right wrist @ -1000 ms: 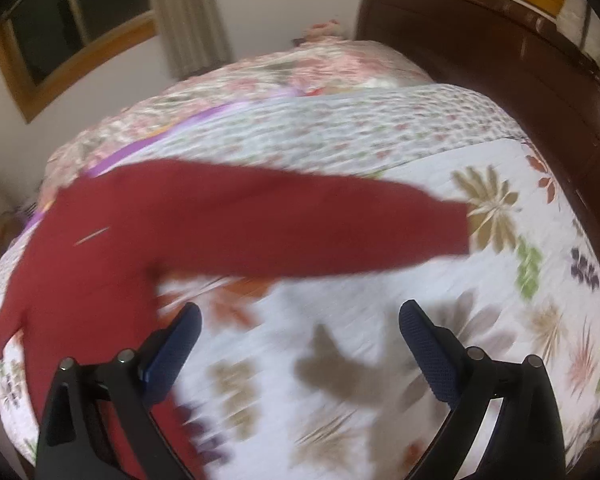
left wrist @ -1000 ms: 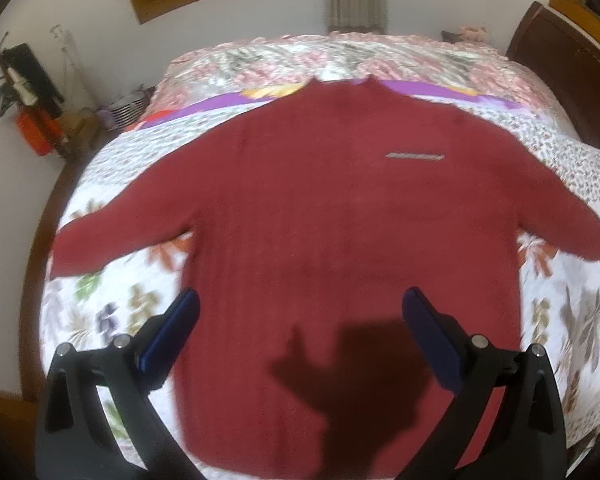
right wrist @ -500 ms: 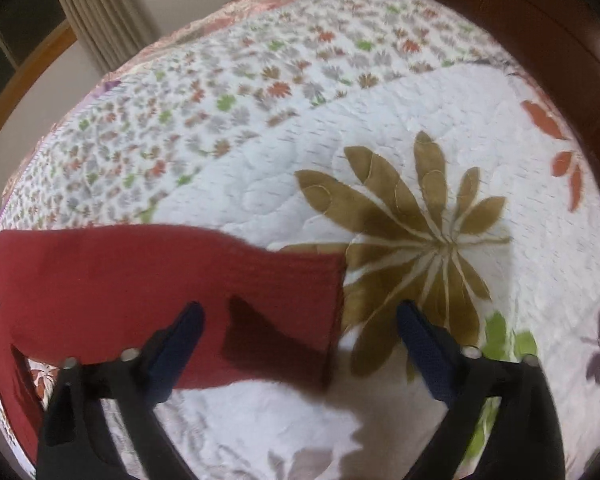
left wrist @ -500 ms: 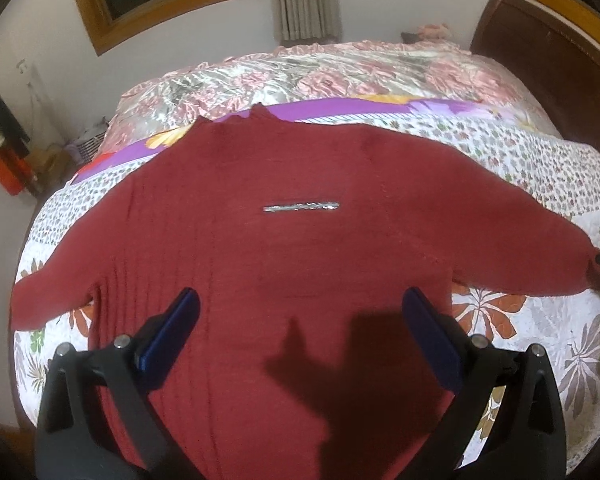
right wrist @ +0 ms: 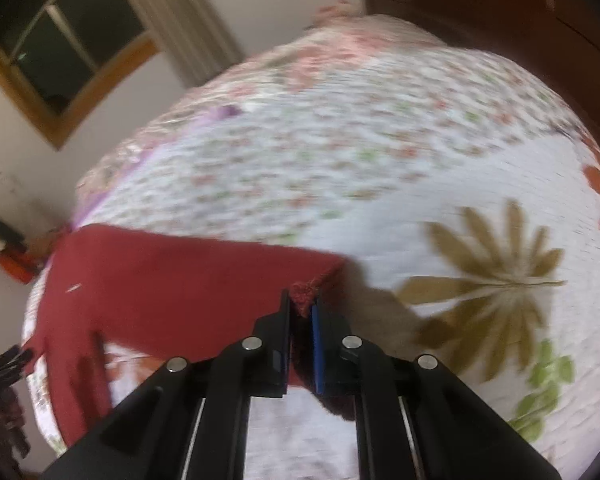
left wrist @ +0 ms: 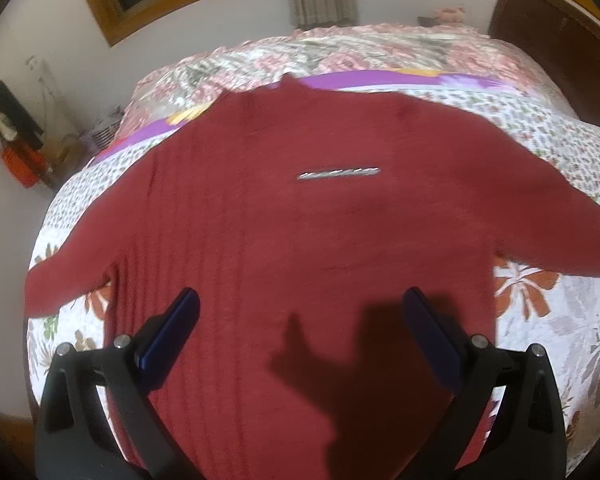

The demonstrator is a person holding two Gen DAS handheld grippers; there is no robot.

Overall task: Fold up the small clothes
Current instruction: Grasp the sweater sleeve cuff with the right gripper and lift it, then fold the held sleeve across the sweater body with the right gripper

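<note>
— Looking down from the left wrist first: what do you see?

— A dark red sweater (left wrist: pixel 300 240) lies flat on the flowered quilt (left wrist: pixel 560 320), collar toward the window wall, both sleeves spread out to the sides. The left gripper (left wrist: pixel 300 316) hangs above the lower part of the sweater's body with its jaws wide apart, holding nothing. It has kept that open pose for the past second, only drifting a little over the sweater.

— And the right wrist view?

— That is where things have changed. Half a second ago the right gripper (right wrist: pixel 302 308) was open, its fingers straddling the cuff at the far end of the sweater's right sleeve (right wrist: pixel 188 280). Now the jaws are pressed together on that cuff; a tuft of red knit bunches up between the blue pads (right wrist: pixel 315 340). The cuff end looks slightly raised off the quilt, though the blur makes that hard to confirm.

— What does that mean for the fold?

— I judge the first fold is starting: with the cuff pinched, the sleeve can be carried inward across the sweater's body. Nothing is folded yet. The knit looks soft and stretchy, so a quick pull might drag the whole sweater sideways; the idle left gripper could pin the body down.
</note>
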